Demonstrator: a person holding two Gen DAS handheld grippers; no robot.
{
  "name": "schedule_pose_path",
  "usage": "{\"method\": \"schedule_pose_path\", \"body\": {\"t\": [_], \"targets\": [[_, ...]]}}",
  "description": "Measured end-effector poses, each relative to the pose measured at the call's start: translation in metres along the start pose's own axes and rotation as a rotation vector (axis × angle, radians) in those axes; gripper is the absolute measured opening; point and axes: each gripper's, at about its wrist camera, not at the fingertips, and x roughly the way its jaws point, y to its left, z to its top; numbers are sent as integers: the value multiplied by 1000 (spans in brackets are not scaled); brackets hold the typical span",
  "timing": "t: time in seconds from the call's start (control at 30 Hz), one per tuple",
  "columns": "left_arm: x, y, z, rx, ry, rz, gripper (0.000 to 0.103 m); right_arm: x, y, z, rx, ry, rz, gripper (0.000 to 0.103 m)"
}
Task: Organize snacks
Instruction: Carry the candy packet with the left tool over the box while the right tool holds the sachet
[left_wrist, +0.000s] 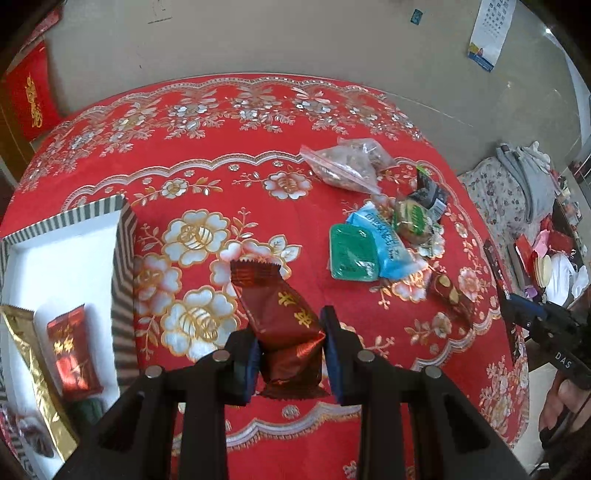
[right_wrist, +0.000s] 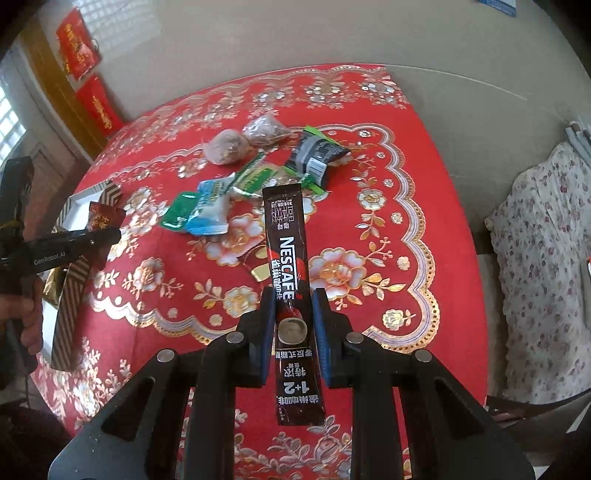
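The dark coffee stick sachet (right_wrist: 291, 295) bears "NESCAFE" in white capitals and "1+2" near its lower end, with Chinese characters alongside. The left gripper's black body (right_wrist: 55, 251) carries "GenRobot.AI". The right gripper's body (left_wrist: 565, 360) shows "DAS".

Glossy foil snack pkt (left_wrist: 284, 317), shiny coffee stick (right_wrist: 286, 258) (plastic film), embroidered cloth tablecloth (left_wrist: 221, 155)
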Motion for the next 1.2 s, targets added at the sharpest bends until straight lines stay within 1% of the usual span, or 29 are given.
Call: {"method": "schedule_pose_path", "body": {"t": [0.17, 0.63, 0.93, 1.2], "targets": [[-11, -5, -4, 2, -19, 20, 32, -10, 7, -5, -19, -15, 8, 19], [-33, -6, -8, -25, -60, 30, 32, -22, 20, -7, -60, -39, 43, 19], [-37, -3, -10, -29, -70, 38, 32, -22, 27, -7, -67, -38, 69, 19], [-47, 4, -14, -38, -86, 35, 32, -17, 41, -4, -87, -31, 81, 19]]}}
